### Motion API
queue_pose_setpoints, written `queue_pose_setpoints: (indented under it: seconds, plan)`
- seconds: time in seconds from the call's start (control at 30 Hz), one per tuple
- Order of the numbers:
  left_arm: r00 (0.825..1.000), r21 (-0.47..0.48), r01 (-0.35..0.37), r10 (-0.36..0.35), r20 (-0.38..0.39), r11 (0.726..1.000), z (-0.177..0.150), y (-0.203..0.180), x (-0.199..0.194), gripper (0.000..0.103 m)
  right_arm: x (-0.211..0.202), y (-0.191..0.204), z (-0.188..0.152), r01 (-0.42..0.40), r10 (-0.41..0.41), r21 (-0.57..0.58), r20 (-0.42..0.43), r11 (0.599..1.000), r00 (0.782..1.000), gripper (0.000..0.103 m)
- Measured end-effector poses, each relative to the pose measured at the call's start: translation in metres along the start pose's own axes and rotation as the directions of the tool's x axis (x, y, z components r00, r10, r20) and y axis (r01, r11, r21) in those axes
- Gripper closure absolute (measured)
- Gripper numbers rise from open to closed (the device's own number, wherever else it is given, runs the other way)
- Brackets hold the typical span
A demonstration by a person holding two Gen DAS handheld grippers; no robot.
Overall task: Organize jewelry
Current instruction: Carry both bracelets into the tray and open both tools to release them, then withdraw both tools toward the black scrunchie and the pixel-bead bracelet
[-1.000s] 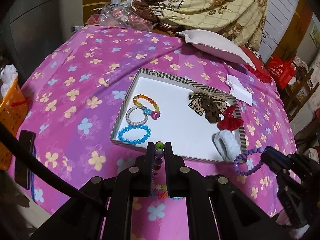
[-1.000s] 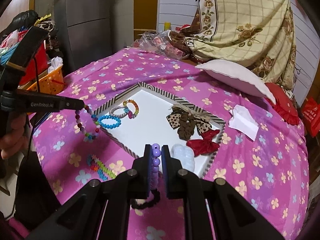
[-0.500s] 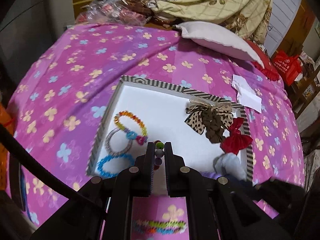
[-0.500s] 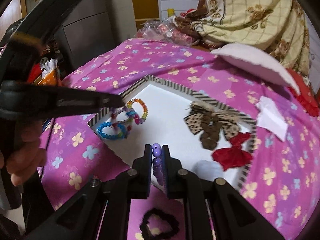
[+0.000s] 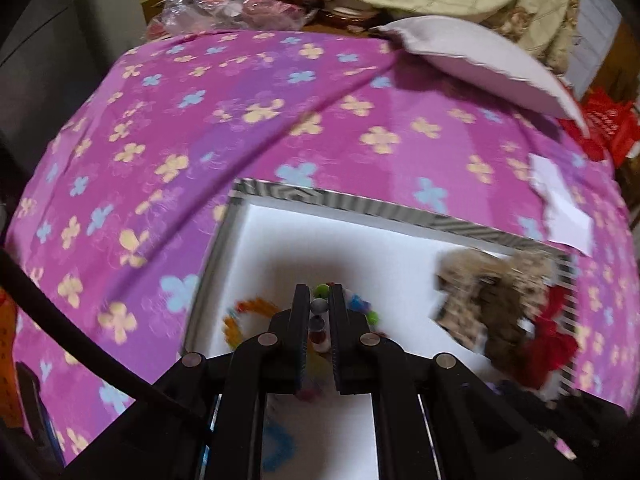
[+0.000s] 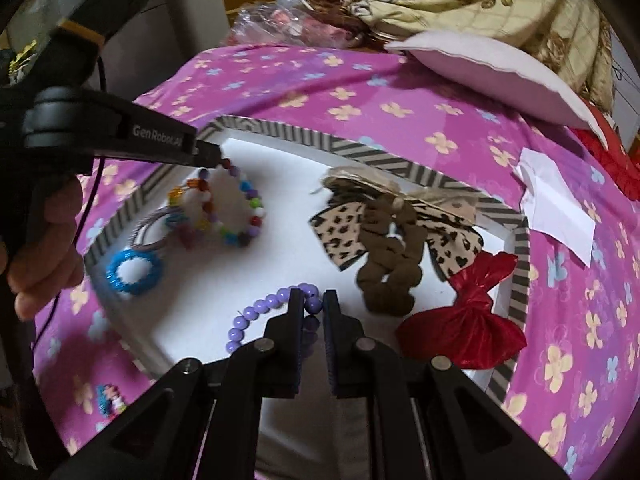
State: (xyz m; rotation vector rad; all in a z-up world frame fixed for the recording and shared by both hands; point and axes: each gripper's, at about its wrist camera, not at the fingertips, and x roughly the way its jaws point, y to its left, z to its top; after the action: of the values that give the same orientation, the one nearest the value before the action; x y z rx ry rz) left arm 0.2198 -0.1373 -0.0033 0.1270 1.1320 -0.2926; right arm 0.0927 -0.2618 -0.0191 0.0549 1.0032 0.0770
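Over the tray: both of your grippers now hang above the striped-rim tray [image 6: 404,165]; a second ago they were short of its near edge, over the pink floral bedspread [image 6: 360,92].
Left gripper [image 5: 319,300]: your jaws are clamped on a multicoloured bead bracelet [image 6: 236,204], which a second ago dangled outside the tray and now hangs over its left half, its lower beads at or near the white floor; whether they touch I cannot tell.
Right gripper [image 6: 313,300]: your jaws are pressed together on a purple bead bracelet [image 6: 260,312], which has come from beyond the tray's near rim to its near middle, the loose end curving left over the white floor.
Left-wrist view: it is blurred, and the tray now fills its lower half.
Tray, left side: a blue bead ring [image 6: 134,272] lies nearest the near-left corner, a silver-grey ring [image 6: 150,232] just behind it, and an orange-and-rainbow bracelet [image 6: 188,192] behind that.
Tray, right side: a leopard-print bow [image 6: 344,232] overlaps a brown scrunchie [image 6: 390,264], and a red bow [image 6: 464,324] rests against the right rim.
Outside the tray: a small bead strip [image 6: 110,398] lies on the bedspread off the near-left corner, and a folded white paper [image 6: 556,212] off the far-right corner.
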Motion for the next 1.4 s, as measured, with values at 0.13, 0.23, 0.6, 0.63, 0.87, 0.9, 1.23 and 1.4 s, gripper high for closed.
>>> queue_pose_setpoints:
  seconds: [0.13,0.23,0.6,0.63,0.87,0.9,1.23,1.4]
  plan:
    - [0.999,-0.031,-0.05,0.051,0.001,0.998,0.008,0.014,0.014,0.082,0.01,-0.004,0.003,0.015,-0.015,0.011,-0.004,1.0,1.0,0.093]
    - [0.996,-0.043,-0.086,0.087,0.015,0.995,0.012,0.02,0.019,0.082,0.015,-0.005,0.004,0.014,-0.013,0.022,-0.008,1.0,1.0,0.093]
    - [0.999,-0.082,-0.046,0.048,0.017,0.996,-0.004,0.028,0.003,0.061,-0.019,-0.007,-0.006,-0.054,0.049,0.081,0.052,0.995,0.997,0.067]
    - [0.999,-0.076,-0.043,0.045,0.023,0.996,-0.008,0.028,-0.002,0.061,-0.023,-0.006,-0.007,-0.055,0.051,0.082,0.057,0.995,0.997,0.065]
    - [0.998,-0.073,-0.008,0.013,0.065,0.997,-0.042,0.031,-0.039,0.061,-0.046,-0.002,-0.021,-0.059,0.052,0.093,0.079,0.994,0.996,0.059]
    - [0.998,-0.074,-0.008,0.013,0.069,0.997,-0.047,0.032,-0.042,0.061,-0.048,0.0,-0.025,-0.058,0.05,0.094,0.081,0.994,0.995,0.058]
    - [0.993,-0.085,-0.028,0.038,0.111,0.996,-0.102,0.043,-0.078,0.061,-0.062,0.013,-0.057,-0.061,0.055,0.091,0.062,0.994,0.997,0.054]
    - [0.991,-0.072,-0.036,0.044,0.123,0.997,-0.127,0.044,-0.09,0.061,-0.073,0.021,-0.073,-0.058,0.053,0.081,0.061,0.995,0.997,0.053]
